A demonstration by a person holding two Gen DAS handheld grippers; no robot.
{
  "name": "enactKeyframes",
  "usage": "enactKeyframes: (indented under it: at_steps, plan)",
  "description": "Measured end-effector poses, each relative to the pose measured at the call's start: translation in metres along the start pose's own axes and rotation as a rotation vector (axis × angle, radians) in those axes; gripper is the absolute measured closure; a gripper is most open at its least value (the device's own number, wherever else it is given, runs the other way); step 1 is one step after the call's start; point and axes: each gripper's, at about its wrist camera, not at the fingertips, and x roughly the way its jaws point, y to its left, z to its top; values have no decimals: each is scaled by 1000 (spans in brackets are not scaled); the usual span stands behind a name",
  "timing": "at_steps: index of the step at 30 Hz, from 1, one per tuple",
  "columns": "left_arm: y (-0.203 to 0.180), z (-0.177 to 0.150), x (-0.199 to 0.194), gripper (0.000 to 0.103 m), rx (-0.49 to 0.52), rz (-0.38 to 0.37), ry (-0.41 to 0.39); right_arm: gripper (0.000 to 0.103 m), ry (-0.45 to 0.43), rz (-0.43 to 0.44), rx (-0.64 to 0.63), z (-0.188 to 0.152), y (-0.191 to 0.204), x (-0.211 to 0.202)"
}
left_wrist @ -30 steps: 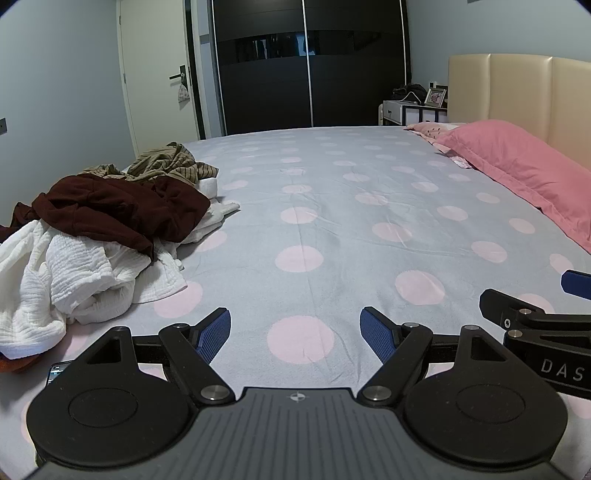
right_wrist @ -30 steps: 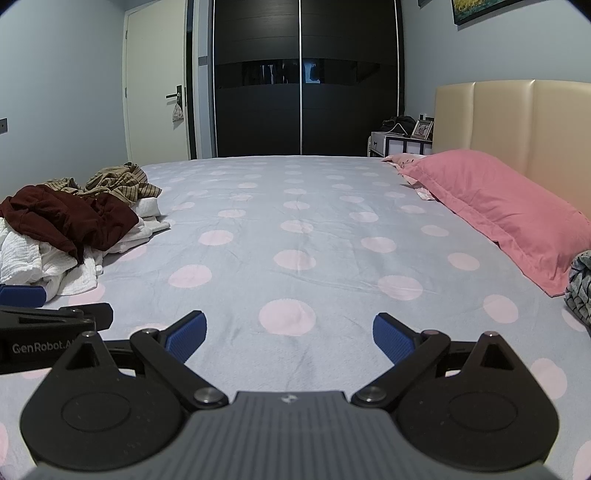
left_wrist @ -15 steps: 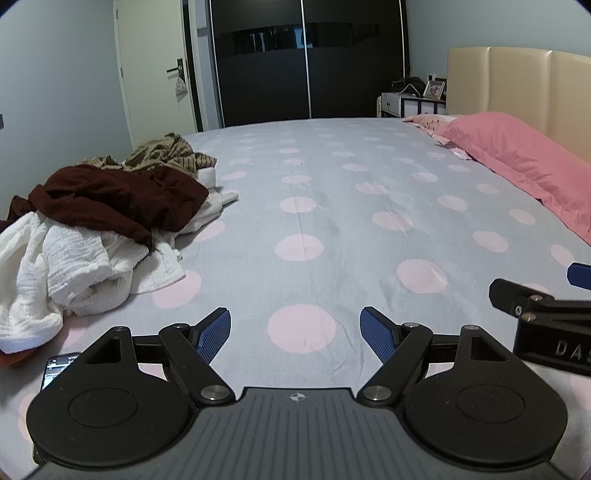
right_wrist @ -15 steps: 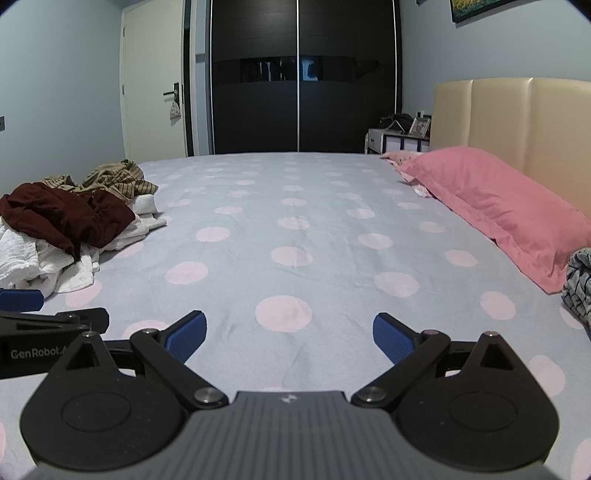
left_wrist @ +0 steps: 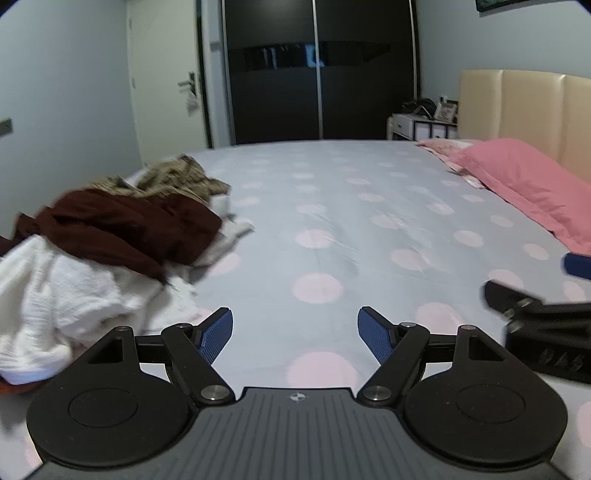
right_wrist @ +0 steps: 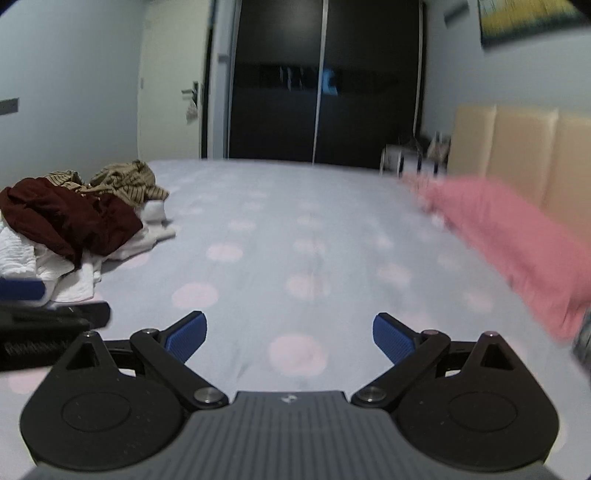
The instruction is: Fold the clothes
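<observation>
i see a rumpled pile of clothes (left_wrist: 110,236) on the dotted bed sheet (left_wrist: 332,221): nubbly white cloth under a limp maroon top and a striped tan one. it lies left of and beyond my left gripper (left_wrist: 295,332), whose ribbed blue fingers (left_wrist: 218,334) stand apart, empty. my right gripper (right_wrist: 290,338) gapes too; only its view shows the picture (right_wrist: 524,18) on the wall.
</observation>
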Motion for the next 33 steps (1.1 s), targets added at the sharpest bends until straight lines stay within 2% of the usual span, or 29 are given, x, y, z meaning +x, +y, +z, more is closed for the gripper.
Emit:
enactKeyframes:
  at_steps: [2,5,10,17,25,33]
  plan:
    - [2,-5,-8,29,-8,1,3,5,-14,-17,27,0,-4,-7]
    - [5,-12,-19,29,-18,0,8,5,18,-9,97,-6,-9,-14]
    - [6,-13,-24,29,-20,16,10,5,30,-8,76,-13,-8,-25]
    - [2,-10,-22,29,-36,-6,13,5,31,-17,66,-19,-11,-32]
    - [2,-16,0,29,-38,-3,68,5,64,-24,86,-29,-22,-17]
    - [-4,-25,32,29,-17,5,55,5,94,-18,127,-37,-31,5]
